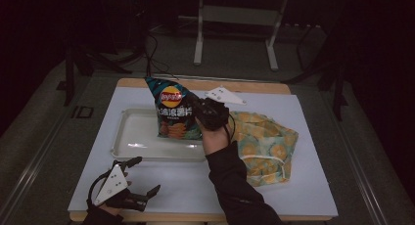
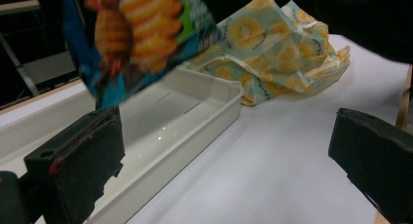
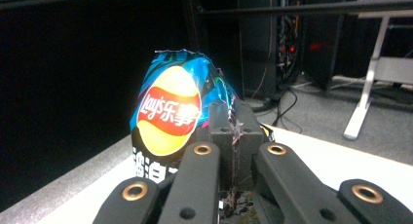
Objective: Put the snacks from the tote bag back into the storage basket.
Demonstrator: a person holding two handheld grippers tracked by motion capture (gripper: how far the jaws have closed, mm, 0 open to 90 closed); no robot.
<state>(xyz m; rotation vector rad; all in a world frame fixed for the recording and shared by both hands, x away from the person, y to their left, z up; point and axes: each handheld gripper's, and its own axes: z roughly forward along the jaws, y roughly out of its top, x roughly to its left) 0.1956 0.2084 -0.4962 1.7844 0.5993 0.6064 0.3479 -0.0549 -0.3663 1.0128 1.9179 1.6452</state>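
Note:
A blue Lay's chip bag [image 1: 171, 110] hangs upright over the right part of a white tray [image 1: 128, 146]. My right gripper [image 1: 195, 109] is shut on the bag's right edge, with a hand and dark sleeve behind it. In the right gripper view the jaws [image 3: 234, 124] pinch the crinkled side of the chip bag [image 3: 168, 112]. My left gripper [image 1: 148, 174] rests near the table's front left corner, open with nothing between its fingers. From the left gripper view [image 2: 224, 151] the chip bag [image 2: 136, 34] hovers above the tray [image 2: 195, 117].
A yellow lemon-print cloth bag [image 1: 264, 142] lies crumpled right of the tray, also seen as the cloth bag [image 2: 272, 53]. The white table top [image 1: 205, 186] ends in a wooden edge. A white stand frame [image 1: 235, 29] and cables are on the floor behind.

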